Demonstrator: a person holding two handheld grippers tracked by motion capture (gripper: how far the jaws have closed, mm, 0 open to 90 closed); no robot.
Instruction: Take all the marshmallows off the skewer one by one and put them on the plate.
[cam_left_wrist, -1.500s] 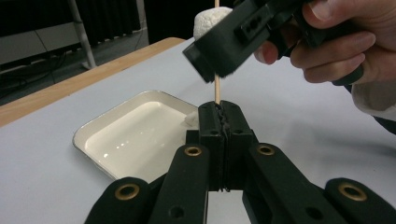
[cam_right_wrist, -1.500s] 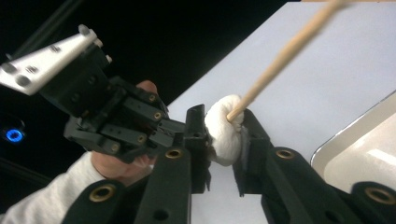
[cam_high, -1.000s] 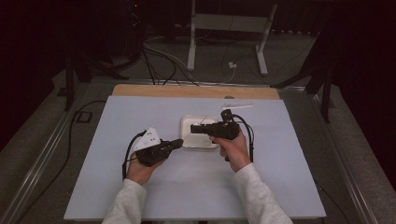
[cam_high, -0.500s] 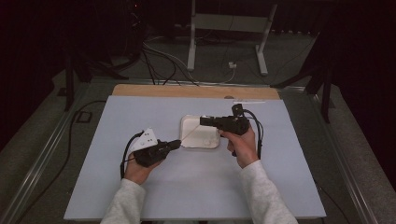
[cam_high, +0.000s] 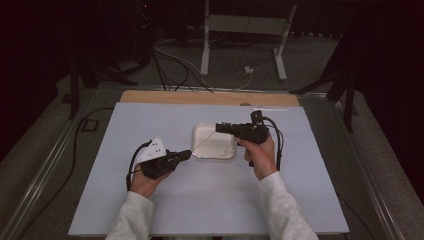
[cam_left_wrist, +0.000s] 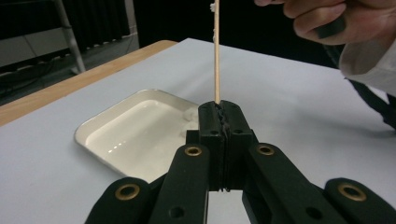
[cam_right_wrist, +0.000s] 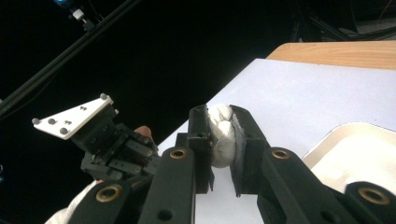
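The right gripper (cam_high: 220, 128), clamped on a white wad (cam_right_wrist: 221, 135), has drawn back right over the tray (cam_high: 197, 150), sliding toward the tip of the skewer (cam_left_wrist: 216, 51) pinched in the left gripper (cam_high: 188, 153).

I am holding my left gripper (cam_high: 184, 154) just left of the white tray (cam_high: 200, 131), its tip pointing at the tray's near-left corner. A thin stick (cam_high: 204, 141) is slanting over the tray up to my right gripper (cam_high: 220, 127), which is hovering above its far-right part.
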